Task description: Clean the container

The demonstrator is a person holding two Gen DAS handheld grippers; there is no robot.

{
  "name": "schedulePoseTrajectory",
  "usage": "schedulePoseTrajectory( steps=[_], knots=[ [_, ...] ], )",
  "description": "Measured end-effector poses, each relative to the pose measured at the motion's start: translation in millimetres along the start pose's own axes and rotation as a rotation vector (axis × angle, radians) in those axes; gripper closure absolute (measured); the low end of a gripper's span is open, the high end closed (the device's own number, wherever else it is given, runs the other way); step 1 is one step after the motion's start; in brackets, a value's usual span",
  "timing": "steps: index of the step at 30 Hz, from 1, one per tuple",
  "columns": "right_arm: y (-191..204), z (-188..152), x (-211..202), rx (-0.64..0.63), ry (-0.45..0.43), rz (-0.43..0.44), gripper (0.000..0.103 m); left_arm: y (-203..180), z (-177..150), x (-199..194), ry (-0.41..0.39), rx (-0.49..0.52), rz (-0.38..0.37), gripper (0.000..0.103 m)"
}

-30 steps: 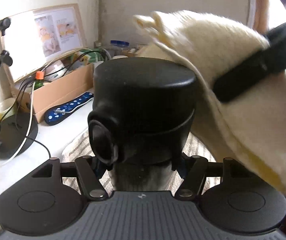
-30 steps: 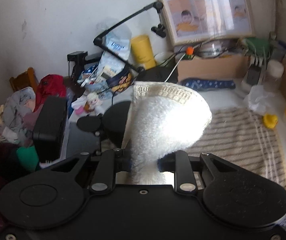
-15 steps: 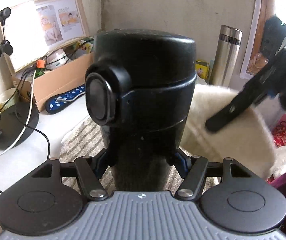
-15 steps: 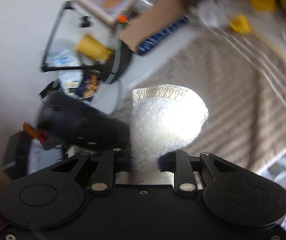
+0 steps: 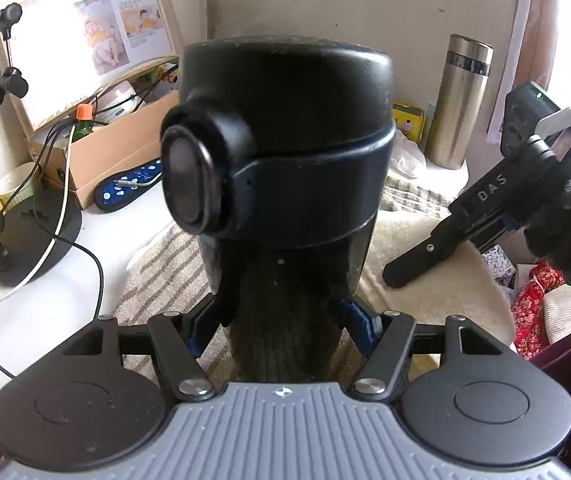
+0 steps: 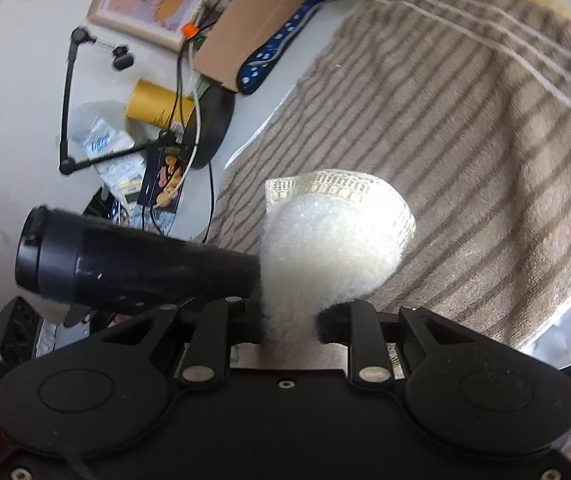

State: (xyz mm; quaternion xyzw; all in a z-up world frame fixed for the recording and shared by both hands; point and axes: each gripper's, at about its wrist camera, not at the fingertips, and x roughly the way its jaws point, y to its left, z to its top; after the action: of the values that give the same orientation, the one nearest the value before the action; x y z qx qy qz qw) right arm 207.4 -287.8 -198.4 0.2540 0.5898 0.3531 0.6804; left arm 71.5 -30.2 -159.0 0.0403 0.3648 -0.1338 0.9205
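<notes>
Left wrist view: the left gripper (image 5: pixel 285 320) is clamped on the lower body of a black cylindrical insulated container with a round push-button lid (image 5: pixel 285 176), held upright and close to the lens above a beige-and-brown striped towel (image 5: pixel 161 264) spread on the white counter (image 5: pixel 41 312). To its right, the right gripper (image 5: pixel 417 268) reaches in at a slant with one dark finger pressed on a cream fleecy cleaning cloth (image 5: pixel 425 292) that lies against the container's right side. Behind stand a brushed steel flask (image 5: pixel 459 100), an open cardboard box (image 5: pixel 117 152), a blue spotted remote-like object (image 5: pixel 129 192) and a framed photo print (image 5: pixel 93 52).

Right wrist view: the right gripper (image 6: pixel 291 322) is closed on the cream fleecy cleaning cloth (image 6: pixel 325 248), which bulges forward beyond the jaws. The black container (image 6: pixel 125 258) crosses the view horizontally at left, lid end toward the left edge, its near end touching the cloth. The striped towel (image 6: pixel 465 120) fills the background; a yellow cylindrical tin (image 6: pixel 153 106) and a black round lamp base (image 6: pixel 211 128) lie on the counter (image 6: pixel 269 76) beyond.
</notes>
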Motion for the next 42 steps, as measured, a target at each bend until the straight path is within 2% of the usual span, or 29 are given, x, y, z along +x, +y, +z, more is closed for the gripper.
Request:
schedulePoseTrajectory(
  steps=[6, 13, 20, 28, 32, 39, 42],
  knots=[
    [-16, 0, 2, 0.082, -0.019, 0.039, 0.081, 3, 4, 0, 0.013, -0.043, 0.005, 0.039],
    [-23, -2, 7, 0.110, -0.038, 0.088, 0.081, 5, 14, -10, 0.013, -0.066, 0.021, 0.039],
    [-27, 0, 11, 0.150, -0.051, 0.143, 0.081, 9, 32, -24, -0.011, -0.137, 0.025, 0.039],
    [-30, 7, 17, 0.233, -0.074, 0.207, 0.081, 5, 56, -50, -0.068, -0.196, -0.047, 0.039],
    [-34, 7, 23, 0.348, -0.080, 0.296, 0.081, -5, 63, -57, -0.090, -0.219, -0.107, 0.039],
    [-37, -2, 28, 0.566, -0.097, 0.461, 0.081, 1, 64, -61, -0.132, -0.235, -0.097, 0.039],
    [-36, -3, 19, 0.608, -0.097, 0.496, 0.081, 4, 65, -62, -0.150, -0.242, -0.093, 0.039]
  ],
)
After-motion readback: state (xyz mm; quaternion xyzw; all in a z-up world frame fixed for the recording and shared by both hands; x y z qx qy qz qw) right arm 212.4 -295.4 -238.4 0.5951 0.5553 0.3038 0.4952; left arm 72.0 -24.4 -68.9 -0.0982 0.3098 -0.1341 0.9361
